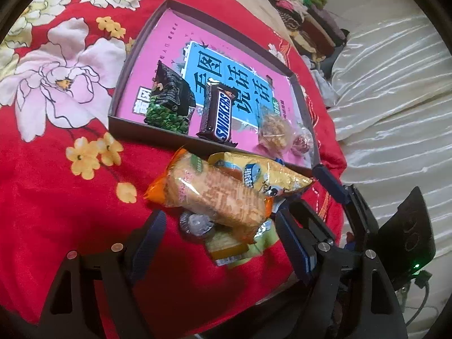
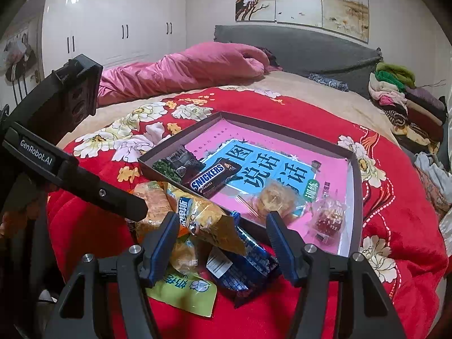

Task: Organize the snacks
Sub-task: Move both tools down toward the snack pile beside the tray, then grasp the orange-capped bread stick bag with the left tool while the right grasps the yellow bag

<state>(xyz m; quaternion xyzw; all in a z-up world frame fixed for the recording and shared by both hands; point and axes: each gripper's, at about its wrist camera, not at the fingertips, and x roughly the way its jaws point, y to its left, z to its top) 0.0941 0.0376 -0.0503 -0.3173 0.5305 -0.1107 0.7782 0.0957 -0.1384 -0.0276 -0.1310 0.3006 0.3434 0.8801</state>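
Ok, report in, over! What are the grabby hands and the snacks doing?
Both grippers open, left gripper, right gripper, holding nothing. Snickers lies in the box. Snack pile waits outside it, wrappers overlapping.

Tray (image 2: 356,197) rear lies bare; snack pile (image 2: 214,234) blocks its front.

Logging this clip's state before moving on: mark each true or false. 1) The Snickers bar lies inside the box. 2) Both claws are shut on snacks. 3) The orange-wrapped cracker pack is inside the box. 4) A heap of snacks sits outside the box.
1) True: the Snickers bar lies in the box.
2) False: the left claw and right claw are open, holding nothing.
3) False: the cracker pack lies on the red blanket, outside it.
4) True.
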